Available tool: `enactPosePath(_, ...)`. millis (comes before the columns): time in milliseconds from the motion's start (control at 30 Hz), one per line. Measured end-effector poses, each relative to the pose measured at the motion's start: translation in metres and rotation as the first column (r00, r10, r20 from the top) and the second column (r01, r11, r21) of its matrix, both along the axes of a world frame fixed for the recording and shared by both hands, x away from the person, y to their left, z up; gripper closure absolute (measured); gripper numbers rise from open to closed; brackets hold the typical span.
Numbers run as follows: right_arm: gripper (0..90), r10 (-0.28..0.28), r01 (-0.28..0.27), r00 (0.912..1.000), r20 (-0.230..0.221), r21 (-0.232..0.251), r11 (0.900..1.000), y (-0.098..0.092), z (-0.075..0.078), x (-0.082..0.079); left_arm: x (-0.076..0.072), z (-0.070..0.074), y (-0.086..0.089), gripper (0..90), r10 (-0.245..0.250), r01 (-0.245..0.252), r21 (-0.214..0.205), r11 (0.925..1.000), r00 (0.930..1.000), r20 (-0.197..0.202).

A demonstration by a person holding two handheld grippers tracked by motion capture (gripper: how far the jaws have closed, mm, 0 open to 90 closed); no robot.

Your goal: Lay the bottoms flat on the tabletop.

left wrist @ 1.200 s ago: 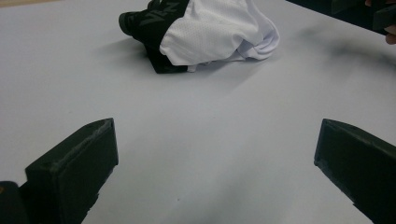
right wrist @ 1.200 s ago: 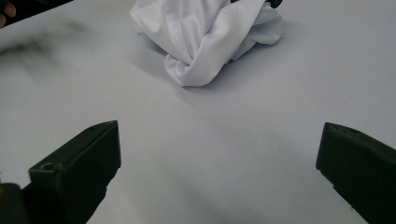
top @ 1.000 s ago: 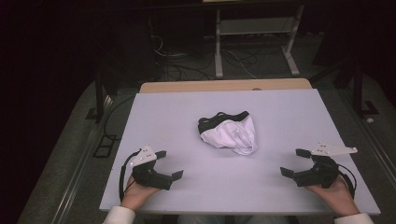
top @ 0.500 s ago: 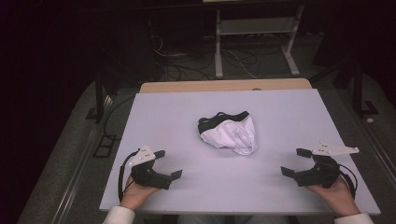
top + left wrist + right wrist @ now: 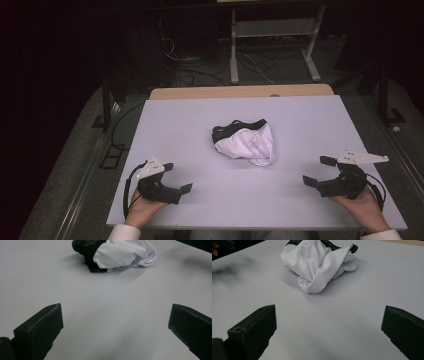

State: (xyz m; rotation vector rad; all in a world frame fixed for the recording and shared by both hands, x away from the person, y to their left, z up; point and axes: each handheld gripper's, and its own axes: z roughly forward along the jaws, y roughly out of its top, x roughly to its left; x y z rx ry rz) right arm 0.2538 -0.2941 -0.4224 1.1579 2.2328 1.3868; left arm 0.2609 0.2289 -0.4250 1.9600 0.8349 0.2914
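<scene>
Lying spot: the white and black cloth (image 5: pixel 245 142) sits in a crumpled heap near the middle of the table (image 5: pixel 200 120), a bit toward the far side
Cloth look: mostly white, with a black band along its far edge; it is bunched up, not flat
Left gripper (image 5: pixel 178 178): held in the person's left hand (image 5: pixel 142 212) near the front left corner of the table, jaws spread wide with nothing between them
Right gripper (image 5: pixel 319 171): held in the person's right hand (image 5: pixel 361 202) near the front right corner, jaws spread wide too, gripping nothing
Gap: both grippers are well apart from the cloth, one on each side, and neither touches it
Left gripper view: the cloth (image 5: pixel 120 253) lies ahead past the two black jaws, with bare table in between
Right gripper view: the cloth (image 5: pixel 317 263) lies ahead and a little to the left, white folds facing the camera
</scene>
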Motion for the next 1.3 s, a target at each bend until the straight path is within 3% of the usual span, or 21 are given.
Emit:
enactPosePath(500,0.1,0.021,-0.021,0.9997,0.015,-0.022,0.9995,0.007,0.02,0.014,0.007,0.014,-0.001,0.0,-0.02,0.02,0.034,0.9992,0.9998,0.007)
enactPosePath(767,0.1,0.023,-0.023,0.9996,0.018,-0.037,0.9991,0.01,0.029,0.028,0.015,0.018,0.001,0.0,-0.009,0.008,0.031,0.9995,0.9999,0.014)
enactPosePath(1300,0.1,0.02,-0.02,0.9998,-0.002,-0.039,0.999,0.015,0.033,0.059,0.04,0.025,-0.006,0.0,0.0,0.0,0.008,1.0,0.9998,0.019)
